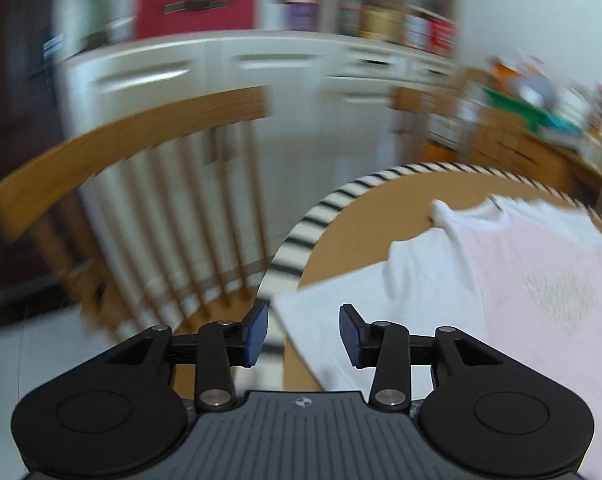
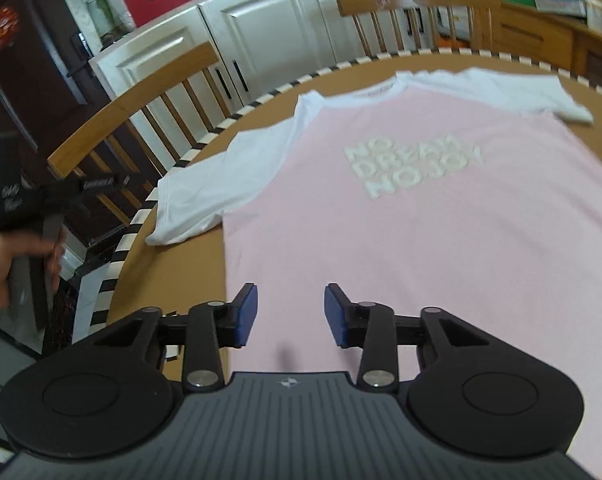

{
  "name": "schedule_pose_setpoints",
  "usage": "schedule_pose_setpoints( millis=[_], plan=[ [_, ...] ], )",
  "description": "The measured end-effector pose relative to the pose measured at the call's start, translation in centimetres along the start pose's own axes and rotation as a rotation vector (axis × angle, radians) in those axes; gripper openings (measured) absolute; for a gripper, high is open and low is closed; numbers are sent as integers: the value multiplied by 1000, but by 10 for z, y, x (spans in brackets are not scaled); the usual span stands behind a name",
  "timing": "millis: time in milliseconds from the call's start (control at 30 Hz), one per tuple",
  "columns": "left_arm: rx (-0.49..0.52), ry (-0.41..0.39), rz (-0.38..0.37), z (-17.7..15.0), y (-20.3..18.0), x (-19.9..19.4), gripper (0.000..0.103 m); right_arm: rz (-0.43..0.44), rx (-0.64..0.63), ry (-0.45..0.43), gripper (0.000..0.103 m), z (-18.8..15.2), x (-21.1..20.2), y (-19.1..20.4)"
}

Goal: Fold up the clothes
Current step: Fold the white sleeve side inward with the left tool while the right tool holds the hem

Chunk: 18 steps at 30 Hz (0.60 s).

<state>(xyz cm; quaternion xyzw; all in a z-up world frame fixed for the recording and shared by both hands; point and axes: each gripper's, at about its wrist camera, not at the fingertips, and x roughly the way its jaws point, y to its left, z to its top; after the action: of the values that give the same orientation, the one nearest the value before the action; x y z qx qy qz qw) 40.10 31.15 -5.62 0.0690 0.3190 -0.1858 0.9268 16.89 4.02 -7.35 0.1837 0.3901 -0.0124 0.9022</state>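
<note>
Lying flat on table (image 2: 189, 256), pink T-shirt (image 2: 421, 240), both tools gaping

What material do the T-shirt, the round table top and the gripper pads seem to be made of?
T-shirt: soft knit fabric, probably cotton; matte, lies limp with small wrinkles at the sleeves.
Table top: looks like wood or a brown board; flat, matte, no grain visible.
Pads on the fingers: blue, likely rubber; a fine ribbed texture shows.

Black claw (image 2: 290, 314) arms, blue pads (image 2: 248, 314), silver screws.

open left gripper (image 1: 303, 334) over t-shirt sleeve (image 1: 381, 300)
</note>
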Motion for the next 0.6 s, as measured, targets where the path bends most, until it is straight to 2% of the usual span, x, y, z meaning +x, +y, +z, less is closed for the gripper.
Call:
schedule_pose_setpoints(
  millis=[133, 267, 367, 400, 433, 467, 500, 600],
  plan=[
    [141, 65, -158, 16, 26, 44, 45, -84, -6, 20, 40, -6, 27, 37],
    [274, 145, -320, 23, 38, 83, 45, -131, 133, 6, 42, -7, 50, 79],
    [354, 153, -427, 24, 42, 94, 44, -166, 225, -10, 42, -6, 66, 108],
    [377, 159, -458, 24, 43, 96, 41, -176, 244, -17, 42, -4, 70, 116],
    [400, 168, -478, 25, 43, 98, 23, -187, 259, -22, 42, -3, 74, 124],
    [420, 178, -491, 27, 43, 99, 9, -198, 268, -20, 42, -1, 78, 130],
    [426, 198, -510, 29, 44, 100, 3, -207, 269, -14, 42, 0, 81, 135],
    [432, 239, -520, 28, 50, 96, 2, -233, 261, -11, 42, 6, 86, 148]
  ],
)
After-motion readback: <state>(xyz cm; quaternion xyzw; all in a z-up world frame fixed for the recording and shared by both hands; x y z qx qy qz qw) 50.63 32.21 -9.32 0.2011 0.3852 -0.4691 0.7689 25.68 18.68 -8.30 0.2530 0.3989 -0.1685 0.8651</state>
